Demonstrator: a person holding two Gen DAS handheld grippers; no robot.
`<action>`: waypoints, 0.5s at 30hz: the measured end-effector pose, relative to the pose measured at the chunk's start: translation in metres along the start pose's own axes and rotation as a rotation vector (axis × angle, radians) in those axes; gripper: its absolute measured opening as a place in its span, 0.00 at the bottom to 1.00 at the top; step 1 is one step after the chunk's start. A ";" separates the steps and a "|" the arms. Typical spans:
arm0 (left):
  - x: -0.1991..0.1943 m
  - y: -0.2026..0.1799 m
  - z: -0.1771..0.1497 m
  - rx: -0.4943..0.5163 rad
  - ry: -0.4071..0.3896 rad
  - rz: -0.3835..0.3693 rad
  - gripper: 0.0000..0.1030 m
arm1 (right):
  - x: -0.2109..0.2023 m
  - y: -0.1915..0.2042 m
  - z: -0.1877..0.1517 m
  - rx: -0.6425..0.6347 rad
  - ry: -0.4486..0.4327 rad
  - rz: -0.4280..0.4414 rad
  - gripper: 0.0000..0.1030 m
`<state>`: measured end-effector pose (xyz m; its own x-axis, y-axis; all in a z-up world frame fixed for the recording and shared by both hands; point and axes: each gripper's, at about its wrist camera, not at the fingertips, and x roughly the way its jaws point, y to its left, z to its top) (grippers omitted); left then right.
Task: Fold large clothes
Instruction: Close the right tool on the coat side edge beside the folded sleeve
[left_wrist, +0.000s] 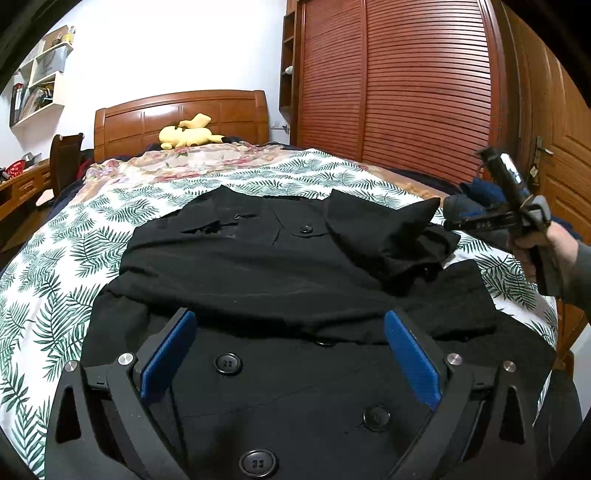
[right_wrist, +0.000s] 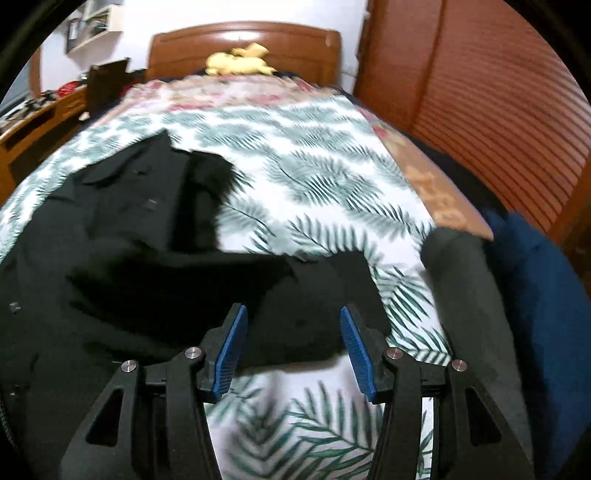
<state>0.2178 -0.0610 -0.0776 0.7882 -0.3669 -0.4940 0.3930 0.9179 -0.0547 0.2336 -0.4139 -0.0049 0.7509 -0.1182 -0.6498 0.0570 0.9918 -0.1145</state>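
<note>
Now both tongs, left (left_wrist: 290, 345) and right (right_wrist: 291, 347), gape over one black coat (left_wrist: 258, 269)

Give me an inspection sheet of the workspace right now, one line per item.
Surface: bed with leaf-print sheet, floral blanket beyond.
Job's things: black coat spread flat, one sleeve folded over its body.
Clutter: yellow plush toy by headboard; dark blue cloth at bed's right edge.
Grippers: left gripper open above coat; right gripper open over coat's edge.
Cables: nothing seen.
Surroundings: slatted wardrobe, wall shelves.
</note>
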 end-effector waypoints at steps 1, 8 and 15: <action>0.000 0.000 0.000 0.001 0.000 0.000 0.98 | 0.009 -0.004 -0.001 0.015 0.021 -0.005 0.53; 0.001 -0.001 0.000 0.005 0.005 0.002 0.98 | 0.063 -0.026 0.003 0.116 0.121 0.004 0.58; 0.002 -0.001 -0.001 0.007 0.006 0.002 0.98 | 0.087 -0.032 0.002 0.152 0.143 0.022 0.63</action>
<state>0.2186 -0.0624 -0.0789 0.7861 -0.3639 -0.4997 0.3946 0.9176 -0.0475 0.2982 -0.4554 -0.0565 0.6525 -0.0910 -0.7523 0.1481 0.9889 0.0088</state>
